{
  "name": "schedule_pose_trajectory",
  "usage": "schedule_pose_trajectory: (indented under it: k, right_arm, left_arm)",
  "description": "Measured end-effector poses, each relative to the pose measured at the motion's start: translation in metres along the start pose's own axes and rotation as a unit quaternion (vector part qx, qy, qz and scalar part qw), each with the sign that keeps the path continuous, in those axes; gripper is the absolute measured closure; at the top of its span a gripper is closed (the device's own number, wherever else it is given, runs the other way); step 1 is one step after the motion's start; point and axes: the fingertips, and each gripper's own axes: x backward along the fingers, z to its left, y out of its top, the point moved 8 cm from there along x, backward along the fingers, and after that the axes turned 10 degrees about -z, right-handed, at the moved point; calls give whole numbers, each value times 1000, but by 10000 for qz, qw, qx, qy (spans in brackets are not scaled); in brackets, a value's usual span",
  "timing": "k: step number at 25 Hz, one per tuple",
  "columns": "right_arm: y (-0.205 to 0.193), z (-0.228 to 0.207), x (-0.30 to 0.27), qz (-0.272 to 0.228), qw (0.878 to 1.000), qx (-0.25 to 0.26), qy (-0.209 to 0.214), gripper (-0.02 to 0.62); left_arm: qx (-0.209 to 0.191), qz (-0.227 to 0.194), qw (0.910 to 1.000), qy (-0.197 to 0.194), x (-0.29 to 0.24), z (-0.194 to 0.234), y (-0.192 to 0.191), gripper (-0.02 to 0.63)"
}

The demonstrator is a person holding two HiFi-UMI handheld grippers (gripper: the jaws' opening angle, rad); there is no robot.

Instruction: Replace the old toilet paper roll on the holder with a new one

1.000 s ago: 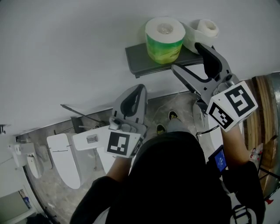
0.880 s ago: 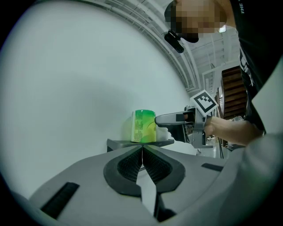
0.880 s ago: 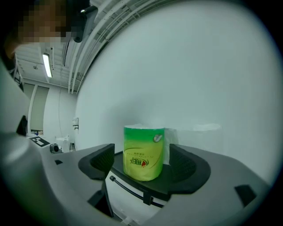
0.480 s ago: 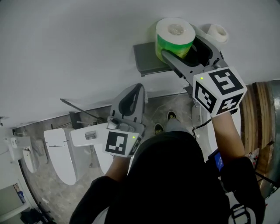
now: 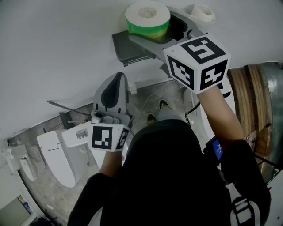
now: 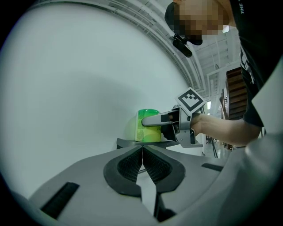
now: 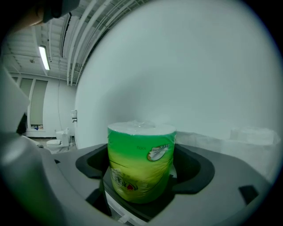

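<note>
A plain white wall [image 5: 53, 53] fills the far side of the room. A dark grey shelf [image 5: 126, 50] is fixed to it. Below the shelf lies a mottled tiled floor [image 5: 146, 99], with a white toilet [image 5: 55, 154] at the near left.

1. New roll. The new toilet paper roll [image 5: 147, 13], in green printed wrap, stands upright on the shelf, close to the wall.
2. Old roll. A small, mostly used white roll [image 5: 200, 12] sits just to the right of the new one. My right claw hides its base, so I cannot tell what it rests on.
3. Right claw. My right claw [image 5: 152, 28] reaches to the shelf with one jaw on each side of the new roll. The jaws are opening. In the right gripper view a gap shows between each pad and the wrap, so the roll is released, not gripped. The marker cube [image 5: 196, 62] sits just behind the jaws.
4. Left claw. My left claw [image 5: 116, 81] is held lower and to the left, well apart from the shelf and pointing toward the wall. Its jaws are clenched together, with nothing between them.
</note>
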Motion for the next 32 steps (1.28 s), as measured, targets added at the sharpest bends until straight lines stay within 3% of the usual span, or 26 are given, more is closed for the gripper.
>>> schedule_pose_trajectory:
  k: [10,24,28,32]
  right_arm:
    - [22,8,18,-292,9986,222,377,184]
    - [70,20,60,-1433,9859,131,857,186]
    - [88,16,79,-1812,9797,97,851,186]
    - [111,3,93,-2202,9726,375,647,186]
  left_arm:
    - [27,23,10000,-78,0,-2,1,582]
    - [-54,-41,9998,-196,3,-24,4,582]
    - [-104,-42,9996,-241,4,-31,5,582]
    - [-102,-39,9994,-323,1,-30,0,582]
